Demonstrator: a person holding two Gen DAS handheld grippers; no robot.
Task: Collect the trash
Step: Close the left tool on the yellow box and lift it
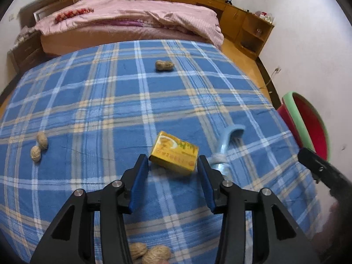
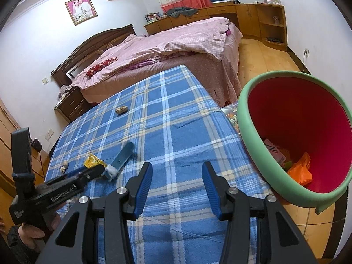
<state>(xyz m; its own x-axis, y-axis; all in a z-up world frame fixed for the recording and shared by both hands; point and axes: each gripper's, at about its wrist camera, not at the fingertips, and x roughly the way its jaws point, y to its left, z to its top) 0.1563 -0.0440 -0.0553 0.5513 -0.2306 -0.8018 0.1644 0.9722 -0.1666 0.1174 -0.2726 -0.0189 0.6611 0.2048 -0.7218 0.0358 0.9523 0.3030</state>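
A small yellow box lies on the blue plaid cloth, just ahead of my open left gripper, between its fingertips but not gripped. A light blue plastic scoop-like piece lies to its right. Peanut shells lie far ahead, at the left and near the bottom edge. My right gripper is open and empty above the cloth, left of the red bin with a green rim. The yellow box and scoop show in the right wrist view beside the left gripper.
The bin stands off the table's right edge and holds orange and pink trash. A bed with pink bedding lies beyond the table. Wooden cabinets line the far wall. Wooden floor runs to the right.
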